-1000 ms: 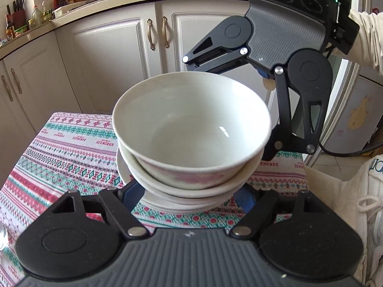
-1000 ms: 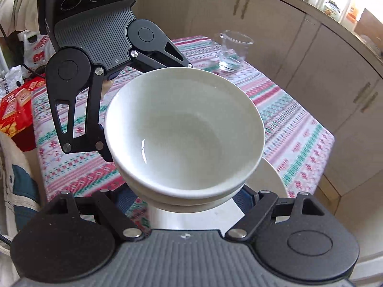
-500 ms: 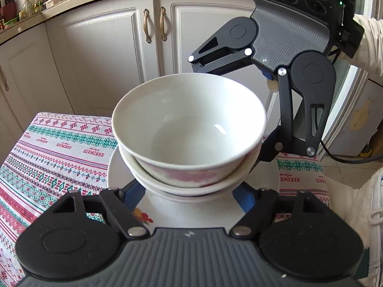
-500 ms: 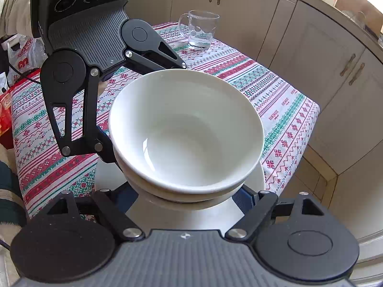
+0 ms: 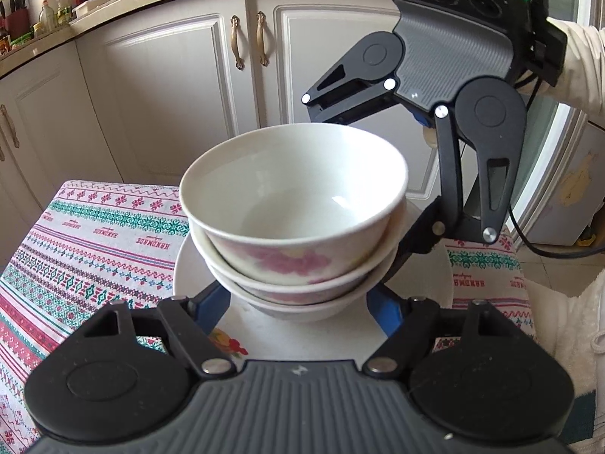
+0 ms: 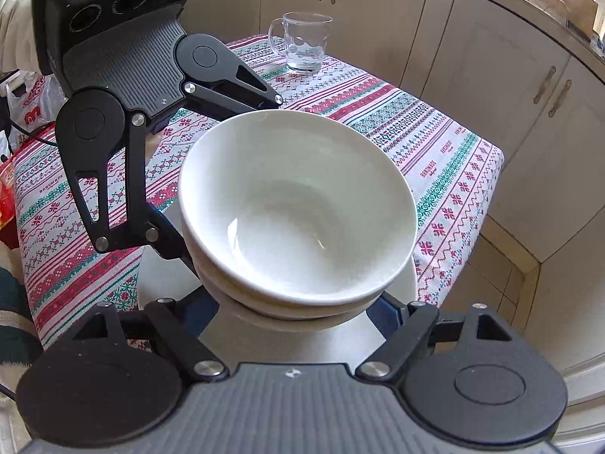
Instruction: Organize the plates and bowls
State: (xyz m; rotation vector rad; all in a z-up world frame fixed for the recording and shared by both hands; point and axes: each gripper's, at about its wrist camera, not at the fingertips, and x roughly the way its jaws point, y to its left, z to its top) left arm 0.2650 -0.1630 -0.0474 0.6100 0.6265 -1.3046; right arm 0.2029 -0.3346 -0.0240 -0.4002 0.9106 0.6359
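Kitchen cabinets (image 5: 159, 87) ring a small table (image 6: 435, 159) under a patterned cloth. Stack of bowls (image 5: 295, 204): three nested, top one white inside with a pink flower on its wall. It sits on, or just above, a white plate (image 5: 302, 336) lying on the cloth; contact between the bottom bowl's foot and the plate is hidden from me.

My left gripper (image 5: 298, 302) has its jaws clasped around the lowest bowl from one side, blue pads (image 5: 382, 310) pressed to its wall. My right gripper (image 6: 298, 306) does the same from the opposite side. Each appears across the stack in the other's camera.

Step, as I judge it: seat the stack centred on the plate. To do well: keep both wrists level so the bowls do not tilt, confirm the foot rests flat, then release both sides together and back out along the fingers without dragging the plate.

Glass mug (image 6: 302, 43) stands well beyond the plate at the table's far end, no obstacle. Risk: uneven release tips the top bowl.
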